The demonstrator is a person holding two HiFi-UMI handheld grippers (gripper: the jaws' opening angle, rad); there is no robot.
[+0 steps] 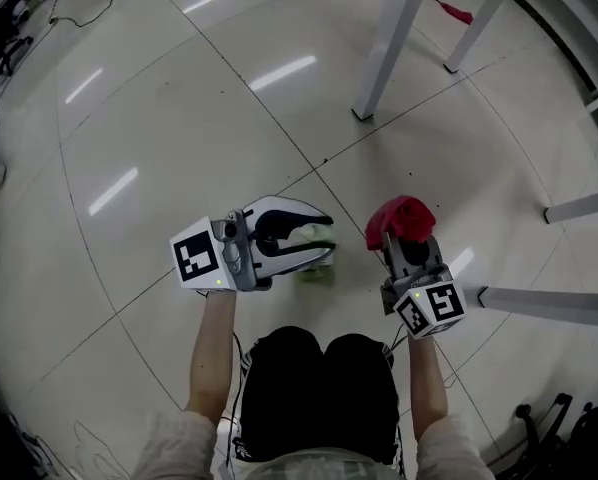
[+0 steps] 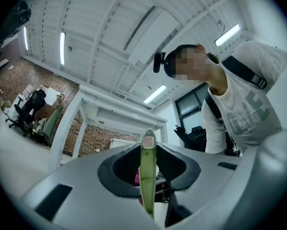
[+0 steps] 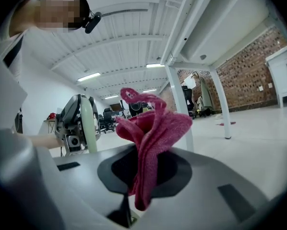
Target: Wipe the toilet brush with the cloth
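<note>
In the head view my left gripper [image 1: 324,236] is shut on the pale green toilet brush [image 1: 306,234], whose lower end [image 1: 317,271] is close to the floor. In the left gripper view the brush's thin green handle [image 2: 148,171] stands upright between the jaws of that gripper [image 2: 148,150]. My right gripper [image 1: 405,243] is shut on a bunched red cloth [image 1: 400,218], just right of the brush and apart from it. The right gripper view shows the cloth [image 3: 153,133] rising out of the gripper [image 3: 143,163], with the brush [image 3: 88,123] off to the left.
White table legs [image 1: 389,43] [image 1: 479,18] stand on the glossy tiled floor ahead, and white frame bars [image 1: 549,306] [image 1: 584,206] lie to the right. A pink scrap [image 1: 454,11] lies under the table. Black chair bases [image 1: 569,438] are at the lower right. The person's knees [image 1: 319,388] are below the grippers.
</note>
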